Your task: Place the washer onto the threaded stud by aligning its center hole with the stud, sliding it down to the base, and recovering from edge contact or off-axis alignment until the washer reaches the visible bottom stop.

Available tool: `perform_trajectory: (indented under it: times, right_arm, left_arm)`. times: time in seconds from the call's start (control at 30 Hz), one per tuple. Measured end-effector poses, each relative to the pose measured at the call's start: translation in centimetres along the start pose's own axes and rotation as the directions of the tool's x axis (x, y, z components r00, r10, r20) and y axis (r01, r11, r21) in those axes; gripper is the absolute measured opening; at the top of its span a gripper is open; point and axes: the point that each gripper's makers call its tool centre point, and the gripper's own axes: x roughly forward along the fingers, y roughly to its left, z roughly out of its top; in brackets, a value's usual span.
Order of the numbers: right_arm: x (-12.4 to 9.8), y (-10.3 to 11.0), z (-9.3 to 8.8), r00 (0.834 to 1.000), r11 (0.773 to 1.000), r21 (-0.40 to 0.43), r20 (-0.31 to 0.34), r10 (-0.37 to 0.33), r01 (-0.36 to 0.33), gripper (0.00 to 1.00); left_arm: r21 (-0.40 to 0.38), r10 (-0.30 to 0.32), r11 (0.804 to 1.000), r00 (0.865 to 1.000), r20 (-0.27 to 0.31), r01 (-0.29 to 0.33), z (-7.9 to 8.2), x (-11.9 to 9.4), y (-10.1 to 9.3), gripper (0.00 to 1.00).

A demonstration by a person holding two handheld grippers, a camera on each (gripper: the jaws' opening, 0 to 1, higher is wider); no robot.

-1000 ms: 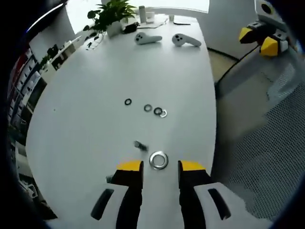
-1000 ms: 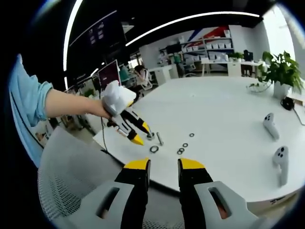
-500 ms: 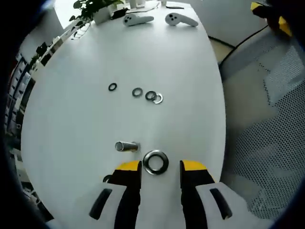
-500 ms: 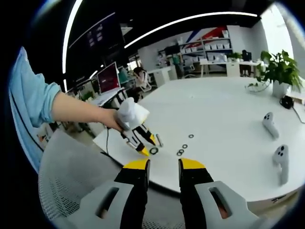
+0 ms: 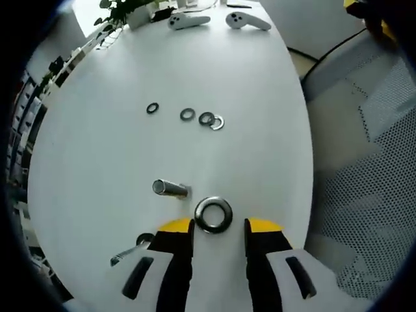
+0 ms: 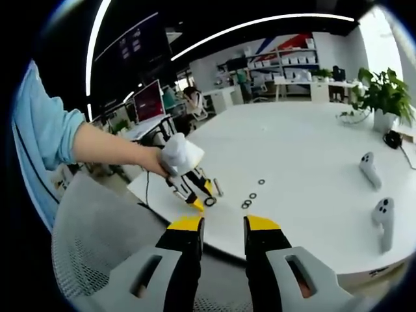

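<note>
A steel washer (image 5: 213, 214) lies flat on the white table (image 5: 117, 156), just ahead of and between the yellow tips of my left gripper (image 5: 220, 226), which is open. A short metal stud (image 5: 170, 188) rests a little to the washer's left; I cannot tell if it stands upright. From the right gripper view, a hand holds the left gripper (image 6: 204, 197) low over the table by the washer (image 6: 210, 201) and stud (image 6: 217, 188). My right gripper (image 6: 224, 224) is open and holds nothing, back from the table's edge.
Several small washers (image 5: 207, 118) lie in a row further along the table. Two white controllers (image 5: 244, 21) and a potted plant (image 6: 383, 97) are at the far end. A mesh chair (image 5: 364, 195) stands beside the table edge. A small dark ring (image 5: 144, 238) lies by my left jaw.
The left gripper has come down and forward, so the washer now lies between its tips instead of ahead of them. The right gripper has barely moved.
</note>
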Motion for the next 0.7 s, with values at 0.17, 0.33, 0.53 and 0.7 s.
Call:
perform_trajectory:
  times: [0.17,0.33,0.53,0.7]
  right_arm:
    - [-0.01,0.01,-0.03,1.000,1.000,0.002,-0.001,0.000,0.000,0.27]
    - [-0.02,0.04,-0.04,1.000,1.000,0.003,-0.001,0.001,-0.001,0.27]
    - [0.00,0.05,-0.11,1.000,1.000,-0.004,-0.007,0.000,0.000,0.27]
    - [0.00,0.03,-0.10,1.000,1.000,-0.004,-0.006,-0.001,0.001,0.27]
  left_arm:
    - [0.007,0.004,1.000,1.000,0.003,-0.004,0.43,0.13,0.28,0.31]
    - [0.018,-0.005,1.000,1.000,-0.008,0.005,0.55,0.19,0.13,0.29]
    - [0.011,-0.010,1.000,1.000,-0.029,0.010,0.58,0.23,0.26,0.28]
    - [0.040,-0.010,0.999,0.999,-0.045,0.012,0.62,0.31,0.14,0.27]
